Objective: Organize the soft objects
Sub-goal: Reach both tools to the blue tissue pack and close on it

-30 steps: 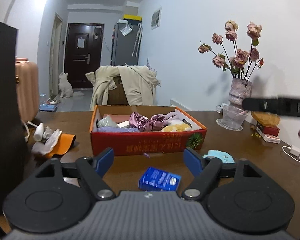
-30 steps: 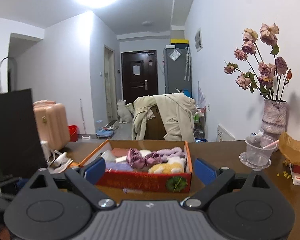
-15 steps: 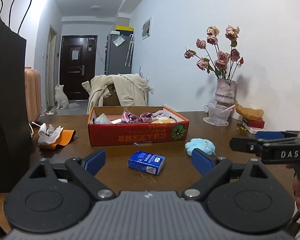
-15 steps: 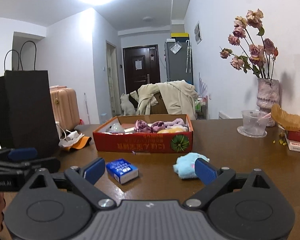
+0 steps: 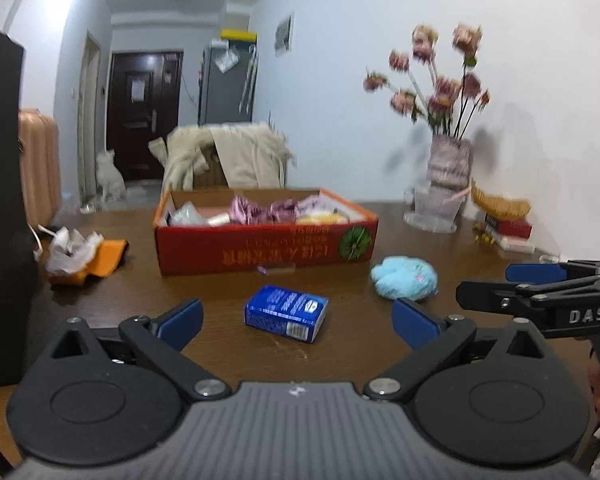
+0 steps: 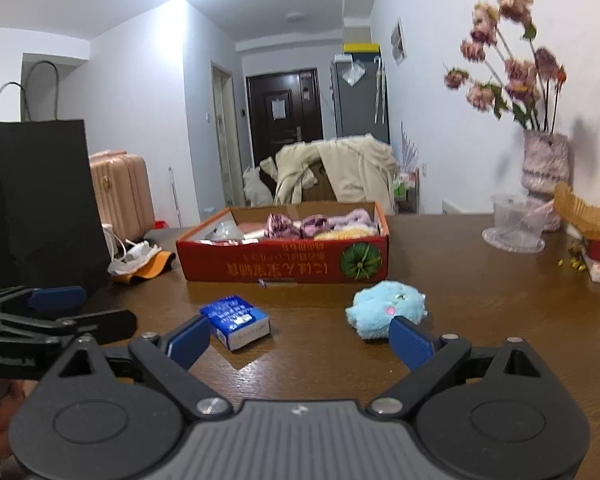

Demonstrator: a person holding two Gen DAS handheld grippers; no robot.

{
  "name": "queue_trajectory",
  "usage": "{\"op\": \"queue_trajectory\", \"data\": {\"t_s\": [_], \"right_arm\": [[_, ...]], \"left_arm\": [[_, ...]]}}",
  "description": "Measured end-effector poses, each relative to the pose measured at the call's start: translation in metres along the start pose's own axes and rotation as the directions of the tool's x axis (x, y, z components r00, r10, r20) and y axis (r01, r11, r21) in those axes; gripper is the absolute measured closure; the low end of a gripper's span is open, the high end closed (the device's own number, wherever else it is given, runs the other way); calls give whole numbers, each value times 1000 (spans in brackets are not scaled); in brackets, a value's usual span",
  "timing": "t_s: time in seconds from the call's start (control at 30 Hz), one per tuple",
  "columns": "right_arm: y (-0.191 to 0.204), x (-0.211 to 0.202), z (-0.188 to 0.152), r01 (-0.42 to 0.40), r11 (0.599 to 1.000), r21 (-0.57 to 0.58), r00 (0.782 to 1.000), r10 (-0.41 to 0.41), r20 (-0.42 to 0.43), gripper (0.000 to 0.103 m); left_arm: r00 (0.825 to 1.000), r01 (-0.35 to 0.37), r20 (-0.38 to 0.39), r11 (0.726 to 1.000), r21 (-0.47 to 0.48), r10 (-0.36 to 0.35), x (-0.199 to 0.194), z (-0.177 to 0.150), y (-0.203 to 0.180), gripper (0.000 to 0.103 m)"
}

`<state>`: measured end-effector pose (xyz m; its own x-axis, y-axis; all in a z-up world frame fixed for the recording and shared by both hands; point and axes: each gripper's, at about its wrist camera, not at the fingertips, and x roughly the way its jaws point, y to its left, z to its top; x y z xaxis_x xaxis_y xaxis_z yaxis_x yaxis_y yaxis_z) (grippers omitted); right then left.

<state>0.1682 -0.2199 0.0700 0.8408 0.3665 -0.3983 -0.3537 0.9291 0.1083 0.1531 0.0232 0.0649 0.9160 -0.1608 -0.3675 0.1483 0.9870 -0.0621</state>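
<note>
The fluffy light-blue plush toy (image 6: pixel 386 308) lies on the brown wooden bench (image 6: pixel 480 320) just in front of the red cardboard box (image 6: pixel 284 266), near its right corner. It looks light, squashy and non-slippery; pinch its thick middle. The left tongs (image 5: pixel 296 318) are opening, the right tongs (image 6: pixel 300 340) spread; both hold nothing.

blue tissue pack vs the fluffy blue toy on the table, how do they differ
The blue tissue pack is a flat-sided box with sharp corners and printed text; the fluffy blue toy is a rounded, fuzzy lump. The tissue pack is deep blue with a white side; the toy is pale blue with a small pink mark. The pack lies to the left, the toy to the right. Both rest loose on the wooden table in front of the red box.
</note>
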Motion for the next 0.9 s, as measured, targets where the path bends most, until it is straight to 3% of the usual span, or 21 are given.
{"op": "queue_trajectory", "data": {"t_s": [0.2,0.33,0.47,0.53,0.67,0.77,0.9], "right_arm": [[-13,44,6,-36,999,39,996,39,-76,23],[-13,79,8,-118,986,116,982,133,-132,41],[-10,123,3,-153,960,236,959,202,-201,62],[-8,138,4,-164,945,285,955,224,-193,63],[2,166,5,-157,944,291,948,227,-224,69],[7,176,5,-131,948,290,952,203,-231,70],[7,180,5,-102,946,308,958,177,-227,76]], "left_arm": [[999,14,-32,1000,-21,-14,55,11,19,3],[994,71,-81,993,-92,-79,95,19,50,18],[967,168,-153,960,-224,-205,140,17,84,45],[954,178,-183,939,-293,-238,152,12,94,55],[938,216,-190,919,-330,-289,155,6,98,72],[931,216,-204,906,-364,-304,156,2,102,80],[926,222,-206,898,-379,-316,155,3,103,81]]}}
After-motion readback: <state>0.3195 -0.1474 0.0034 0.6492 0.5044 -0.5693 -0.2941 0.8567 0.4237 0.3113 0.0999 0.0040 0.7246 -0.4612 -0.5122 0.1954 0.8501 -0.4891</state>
